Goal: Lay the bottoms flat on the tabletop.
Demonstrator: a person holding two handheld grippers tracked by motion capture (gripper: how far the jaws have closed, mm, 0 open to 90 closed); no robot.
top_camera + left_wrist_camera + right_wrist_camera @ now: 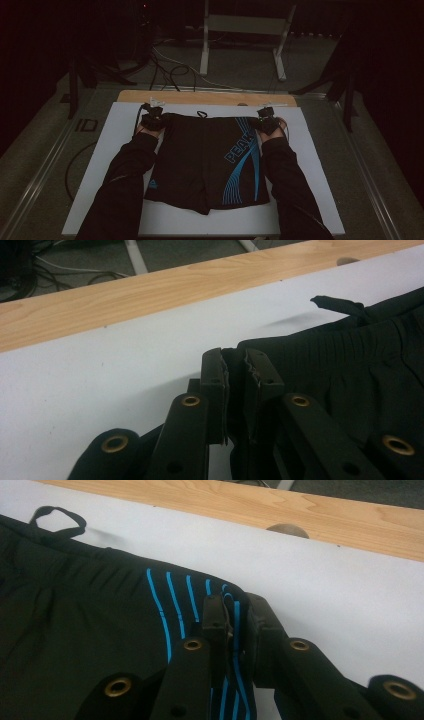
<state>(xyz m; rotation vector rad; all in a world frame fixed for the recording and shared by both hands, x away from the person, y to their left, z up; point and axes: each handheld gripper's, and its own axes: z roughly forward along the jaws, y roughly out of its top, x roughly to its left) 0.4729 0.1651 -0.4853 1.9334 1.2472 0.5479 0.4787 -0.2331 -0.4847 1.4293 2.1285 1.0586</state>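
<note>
Presently, the left gripper [152, 119] is seen at the left waistband corner of the black shorts [205, 160], its fingers [216, 385] pinched on the fabric edge. The shorts are laid flat on the white board [115, 150] covering the desk [200, 97], the drawstring [201, 114] at the far edge, the blue stripes [245, 175] toward the right. The right gripper [268, 121] is clamped on the right waistband corner, fingers [215, 617] pressed onto striped cloth.

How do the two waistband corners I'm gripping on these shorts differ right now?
The corner in the left gripper is plain black, while the corner in the right gripper carries blue stripes. The left corner lies near the drawstring's loose end; the right corner lies farther from its loop. Both corners of the shorts are pinched between closed jaws on the white board.
</note>
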